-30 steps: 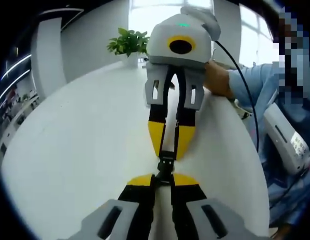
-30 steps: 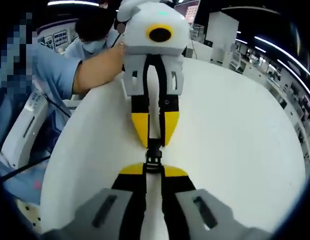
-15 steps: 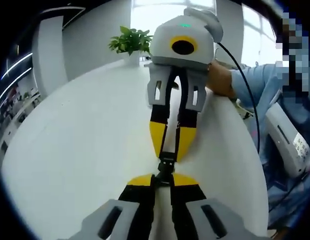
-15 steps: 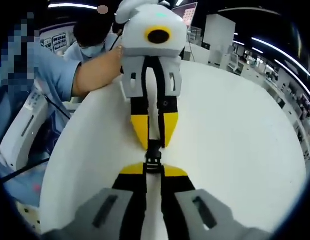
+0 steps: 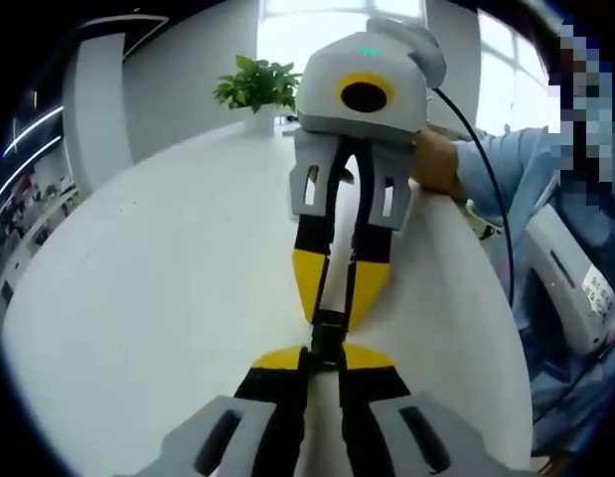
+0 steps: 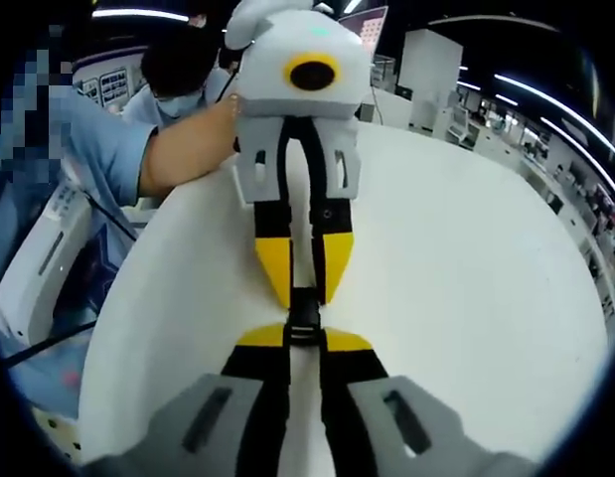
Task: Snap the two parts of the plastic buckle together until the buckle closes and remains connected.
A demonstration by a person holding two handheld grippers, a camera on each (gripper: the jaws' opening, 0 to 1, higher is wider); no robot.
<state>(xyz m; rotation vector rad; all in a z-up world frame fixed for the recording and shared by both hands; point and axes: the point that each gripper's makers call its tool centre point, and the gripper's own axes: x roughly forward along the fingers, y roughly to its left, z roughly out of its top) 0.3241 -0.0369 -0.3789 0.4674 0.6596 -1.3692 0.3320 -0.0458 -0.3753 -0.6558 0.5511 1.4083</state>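
A wide white table (image 5: 148,298) fills the workspace, with a potted plant (image 5: 255,84) at its far edge and a person's hand (image 6: 193,134) behind one of the tongs. The two tongs meet nose to nose above the tabletop: in the left gripper view the left gripper (image 5: 325,356) rises from the bottom and the right gripper (image 5: 332,303) faces it from above. Both are narrowed, each pinching one half of the small black buckle (image 6: 303,326), which sits between the yellow tips. I cannot tell whether the halves have fully latched. To do this step well, I judge the two halves should be kept on one straight line, pushed squarely together without twisting, and the grip held firm until the catch seats, low over the table and in plain sight
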